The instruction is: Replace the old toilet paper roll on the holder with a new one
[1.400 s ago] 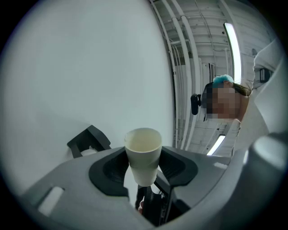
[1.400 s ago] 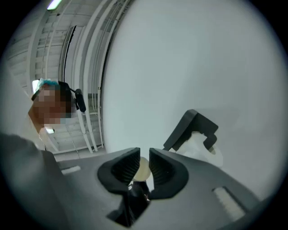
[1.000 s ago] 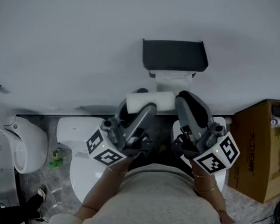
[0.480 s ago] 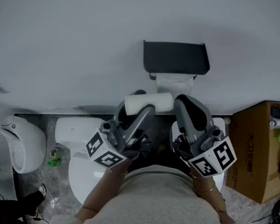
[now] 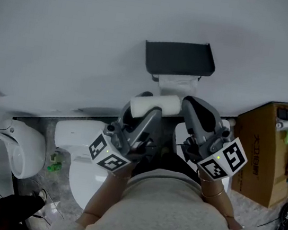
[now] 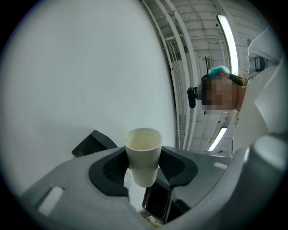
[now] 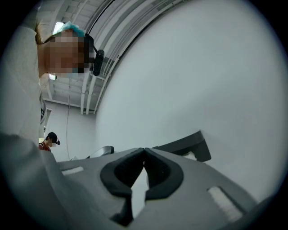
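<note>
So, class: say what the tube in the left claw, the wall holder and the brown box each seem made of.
Tube: likely cardboard, matte cream, with a thin hollow wall.
Wall holder: black and smooth, plastic or coated metal; cannot tell which.
Brown box: cardboard, dull tan surface.

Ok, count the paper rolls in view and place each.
2. A hollow roll sits clamped in the left gripper's fingers; a second roll, partly hidden, sits under the black holder on the wall. More may be hidden.
</note>
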The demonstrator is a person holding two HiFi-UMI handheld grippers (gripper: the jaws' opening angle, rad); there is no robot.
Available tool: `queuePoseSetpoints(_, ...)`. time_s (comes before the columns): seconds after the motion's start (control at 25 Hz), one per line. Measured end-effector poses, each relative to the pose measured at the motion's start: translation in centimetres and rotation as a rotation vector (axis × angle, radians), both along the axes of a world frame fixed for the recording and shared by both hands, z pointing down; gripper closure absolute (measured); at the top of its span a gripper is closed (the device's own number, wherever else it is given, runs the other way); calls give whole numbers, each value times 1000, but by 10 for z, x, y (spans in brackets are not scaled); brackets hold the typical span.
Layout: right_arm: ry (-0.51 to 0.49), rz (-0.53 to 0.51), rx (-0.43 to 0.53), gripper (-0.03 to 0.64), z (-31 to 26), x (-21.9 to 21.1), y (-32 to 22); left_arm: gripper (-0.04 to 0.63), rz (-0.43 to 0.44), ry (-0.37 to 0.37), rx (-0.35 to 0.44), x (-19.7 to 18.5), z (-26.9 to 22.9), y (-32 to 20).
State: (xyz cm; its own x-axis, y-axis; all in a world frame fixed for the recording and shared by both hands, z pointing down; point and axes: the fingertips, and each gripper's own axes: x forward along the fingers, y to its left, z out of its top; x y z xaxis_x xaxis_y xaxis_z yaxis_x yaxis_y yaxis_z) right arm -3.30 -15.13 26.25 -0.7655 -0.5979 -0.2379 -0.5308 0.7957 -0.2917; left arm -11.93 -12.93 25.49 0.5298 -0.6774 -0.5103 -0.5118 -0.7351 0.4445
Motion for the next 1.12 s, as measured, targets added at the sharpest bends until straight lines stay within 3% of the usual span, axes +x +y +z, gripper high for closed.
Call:
queuePoseSetpoints(0.4,18,-3,-9,612,4,2,-3,385,3,-8,12,-2,-2,4)
queuePoseSetpoints(0.68,-6,18,-12,612,1,6,-1,385,0,-19,-49,-3,8,3)
queuePoseSetpoints(1.12,-33,17,-44,612,6,10,1,385,5,-5,-52,1,10,5)
